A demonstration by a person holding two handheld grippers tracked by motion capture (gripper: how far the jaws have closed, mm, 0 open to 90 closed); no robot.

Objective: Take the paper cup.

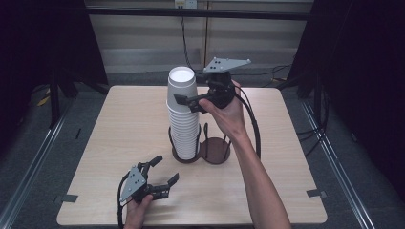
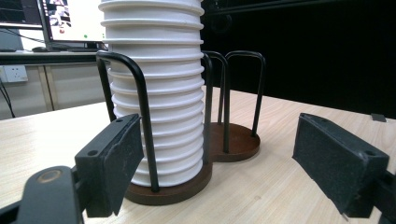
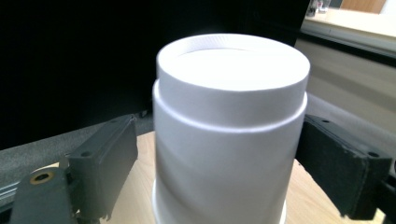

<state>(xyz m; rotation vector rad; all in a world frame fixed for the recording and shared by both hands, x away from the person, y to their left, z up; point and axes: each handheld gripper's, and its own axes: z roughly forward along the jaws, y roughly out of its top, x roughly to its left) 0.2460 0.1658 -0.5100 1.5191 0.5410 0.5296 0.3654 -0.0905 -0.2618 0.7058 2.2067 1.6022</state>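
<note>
The top cup (image 1: pixel 181 86) sits upside down at the head of a tall stack of white cups (image 1: pixel 184 126), which stands in the left ring of a dark two-ring holder (image 1: pixel 200 150) near the middle of the surface (image 1: pixel 119 143). The right gripper (image 1: pixel 191 101) is raised to the level of that top cup, its jaws spread on either side of the cup wall; in the right gripper view the pads (image 3: pixel 109 163) flank the cup (image 3: pixel 229 140) with a small gap at each side, so nothing is pinched yet. From here the main risk, as I judge it, is that the jaws close too low and catch the cup beneath as well, so two cups lift together; a hard squeeze could also dent the thin wall, and a sideways pull could tip the tall stack, since the wire hoops (image 2: pixel 140 107) only guard its lower part. The left gripper (image 1: pixel 162 176) rests low on the surface near the front edge, jaws spread and holding nothing, and it looks toward the base of the stack (image 2: pixel 154 93). The second ring (image 2: pixel 236 140) of the holder stands empty just beside the stack. Nothing blocks the way straight up for the top cup; a trailing cable (image 1: pixel 250 124) hangs along the right forearm, well apart from the stack.
</note>
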